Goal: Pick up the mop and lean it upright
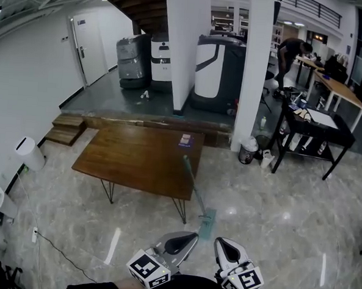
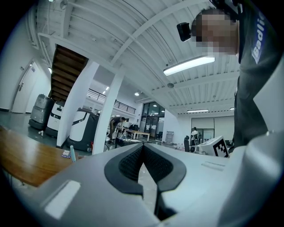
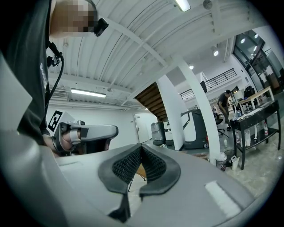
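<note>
Standing columns (image 1: 186,43): two white ones are rising side by side beyond the table.
Floor machines (image 1: 219,73): three are sitting around the columns, one grey, one white and one white with black.
Table (image 1: 137,156): one wooden top on thin metal legs is occupying the middle of the floor.
Mop (image 1: 196,194): one. Its head is lying on the floor by the table's near right corner. Its pale teal handle is slanting up across that corner, apparently resting on the table edge. Neither gripper is touching it.
Left gripper (image 1: 189,237): its jaws are pressing together tip to tip and gripping nothing. It is hovering just left of the mop head.
Right gripper (image 1: 220,242): its jaws are likewise meeting at the tips and carrying nothing. It is hovering just right of the mop head.
Marker cubes (image 1: 149,268): two, one riding on each gripper.
Card (image 1: 185,140): one is lying at the table's far right corner, its print too small to read.
Sleeve lettering (image 2: 257,44): white letters are showing as "Badli", with the rest cut off.
</note>
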### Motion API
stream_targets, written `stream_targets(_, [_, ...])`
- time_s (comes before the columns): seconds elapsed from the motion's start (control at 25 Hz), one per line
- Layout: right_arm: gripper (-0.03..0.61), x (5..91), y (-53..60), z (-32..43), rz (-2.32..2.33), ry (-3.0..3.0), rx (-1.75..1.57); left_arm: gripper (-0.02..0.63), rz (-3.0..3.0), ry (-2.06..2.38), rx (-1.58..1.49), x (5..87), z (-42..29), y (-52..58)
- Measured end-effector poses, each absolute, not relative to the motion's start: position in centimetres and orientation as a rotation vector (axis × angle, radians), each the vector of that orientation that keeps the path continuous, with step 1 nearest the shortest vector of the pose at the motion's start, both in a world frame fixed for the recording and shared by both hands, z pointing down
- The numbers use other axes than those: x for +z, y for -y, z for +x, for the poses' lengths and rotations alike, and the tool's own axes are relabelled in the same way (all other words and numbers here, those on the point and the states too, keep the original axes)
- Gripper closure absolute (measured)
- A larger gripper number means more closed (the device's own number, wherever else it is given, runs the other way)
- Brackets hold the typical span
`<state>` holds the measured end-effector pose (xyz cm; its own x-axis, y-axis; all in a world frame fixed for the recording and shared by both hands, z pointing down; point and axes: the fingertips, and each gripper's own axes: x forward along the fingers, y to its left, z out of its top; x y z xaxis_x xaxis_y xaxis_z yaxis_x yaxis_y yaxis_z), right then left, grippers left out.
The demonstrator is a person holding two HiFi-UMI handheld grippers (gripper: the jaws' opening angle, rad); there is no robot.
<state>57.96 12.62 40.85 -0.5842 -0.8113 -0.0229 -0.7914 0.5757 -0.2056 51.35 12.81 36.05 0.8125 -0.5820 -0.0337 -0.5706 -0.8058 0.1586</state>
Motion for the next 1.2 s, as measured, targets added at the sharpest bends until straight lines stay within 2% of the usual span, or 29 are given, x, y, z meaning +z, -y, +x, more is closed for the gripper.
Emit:
stream_targets(0.56, [0.574,41.6,-12.4,59.5,-1.254,-2.689,-0.327,0.604,2.829,0.979,-0.062,36.7,53.4,-13.0])
stream_targets(1.2, [0.574,43.2,-7.7,59.3,-1.473,-2.707,-0.338,0.604,2.807,0.822,-0.166,37.5,52.5,-6.7])
